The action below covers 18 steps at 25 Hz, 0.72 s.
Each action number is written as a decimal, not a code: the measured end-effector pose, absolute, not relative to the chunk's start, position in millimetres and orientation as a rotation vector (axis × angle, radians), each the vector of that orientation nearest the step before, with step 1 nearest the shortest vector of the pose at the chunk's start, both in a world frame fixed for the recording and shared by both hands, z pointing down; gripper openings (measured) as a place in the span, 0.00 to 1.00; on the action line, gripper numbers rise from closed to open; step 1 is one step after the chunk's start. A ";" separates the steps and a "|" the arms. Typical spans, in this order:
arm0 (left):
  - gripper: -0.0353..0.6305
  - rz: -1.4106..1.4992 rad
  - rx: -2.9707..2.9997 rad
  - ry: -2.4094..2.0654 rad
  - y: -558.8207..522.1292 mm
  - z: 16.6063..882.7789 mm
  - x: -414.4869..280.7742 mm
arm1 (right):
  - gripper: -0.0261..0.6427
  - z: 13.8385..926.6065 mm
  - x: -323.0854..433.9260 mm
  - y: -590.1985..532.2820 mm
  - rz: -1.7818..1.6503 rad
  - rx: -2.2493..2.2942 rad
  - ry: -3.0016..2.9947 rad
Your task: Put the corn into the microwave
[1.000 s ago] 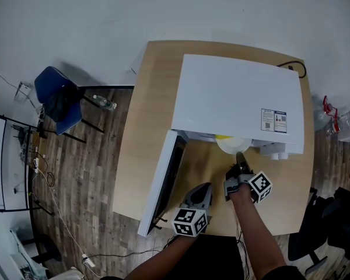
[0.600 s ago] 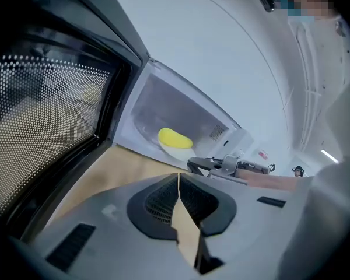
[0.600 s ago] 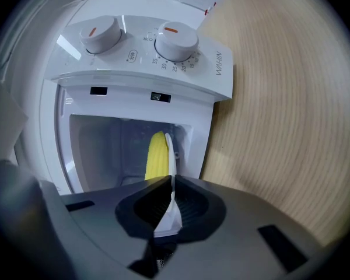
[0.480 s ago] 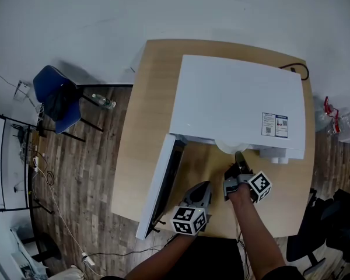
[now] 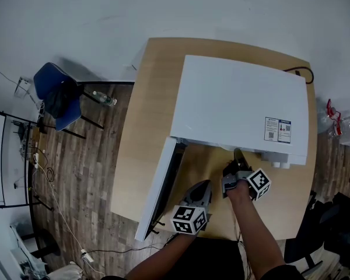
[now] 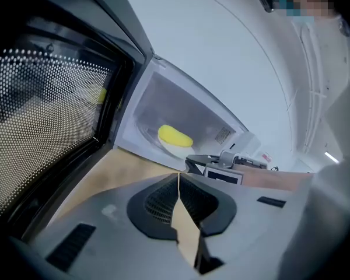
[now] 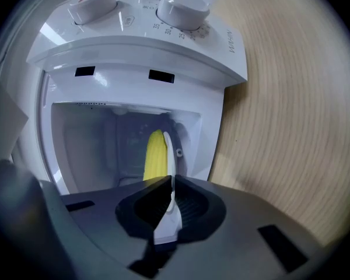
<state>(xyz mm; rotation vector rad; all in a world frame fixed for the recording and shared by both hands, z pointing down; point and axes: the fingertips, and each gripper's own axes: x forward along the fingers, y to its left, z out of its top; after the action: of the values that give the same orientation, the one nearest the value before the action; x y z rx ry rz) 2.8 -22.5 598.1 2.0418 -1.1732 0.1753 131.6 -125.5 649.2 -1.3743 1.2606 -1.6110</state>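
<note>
The corn [image 7: 156, 156] lies on a white plate [image 7: 168, 147] inside the open microwave [image 5: 239, 98], whose near rim the right gripper [image 7: 170, 182] pinches, fingers just tightened, probably to seat it, while the left gripper [image 6: 179, 177], fingers closed and empty, waits by the door [image 5: 163, 185].

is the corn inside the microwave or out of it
In: the corn lies on a white plate inside the microwave, whose door stands open.
</note>
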 end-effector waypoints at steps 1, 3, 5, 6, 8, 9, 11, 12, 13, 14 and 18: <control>0.07 0.171 2.041 -1.177 -23.5 597.7 2.2 | 0.15 649.0 131.0 -127.3 -1.613 -1.375 1.263; 0.07 0.167 2.037 -1.183 -24.7 597.1 1.0 | 0.15 649.5 130.0 -130.7 -1.615 -1.377 1.269; 0.07 0.168 2.032 -1.190 -25.5 597.1 -0.8 | 0.15 651.1 129.4 -133.6 -1.618 -1.376 1.266; 0.07 0.168 2.031 -1.194 -26.0 597.1 -2.1 | 0.15 651.9 129.2 -134.5 -1.620 -1.376 1.262; 0.07 0.168 2.028 -1.201 -26.5 597.0 -5.0 | 0.15 652.6 128.5 -135.2 -1.620 -1.372 1.257; 0.07 0.168 2.027 -1.204 -27.0 597.0 -6.7 | 0.15 652.8 128.0 -135.6 -1.619 -1.370 1.257; 0.07 0.167 2.025 -1.210 -28.7 597.1 -10.2 | 0.15 652.4 127.0 -137.3 -1.610 -1.365 1.262; 0.07 0.165 2.025 -1.212 -29.7 596.8 -11.9 | 0.15 650.9 126.7 -138.4 -1.602 -1.362 1.266; 0.07 0.163 2.025 -1.214 -30.4 596.4 -13.3 | 0.15 648.6 126.6 -139.3 -1.592 -1.359 1.273; 0.07 0.162 2.026 -1.216 -30.9 595.7 -14.6 | 0.16 646.0 126.7 -140.0 -1.582 -1.356 1.282; 0.07 0.161 2.043 -1.220 -28.9 593.0 -18.1 | 0.22 639.5 128.6 -135.0 -1.564 -1.368 1.344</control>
<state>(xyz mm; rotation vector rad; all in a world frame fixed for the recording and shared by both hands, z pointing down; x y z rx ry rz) -18.1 -28.9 593.0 2.0432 -1.2204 0.1608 128.6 -135.0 639.5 -1.3680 1.3443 -1.5644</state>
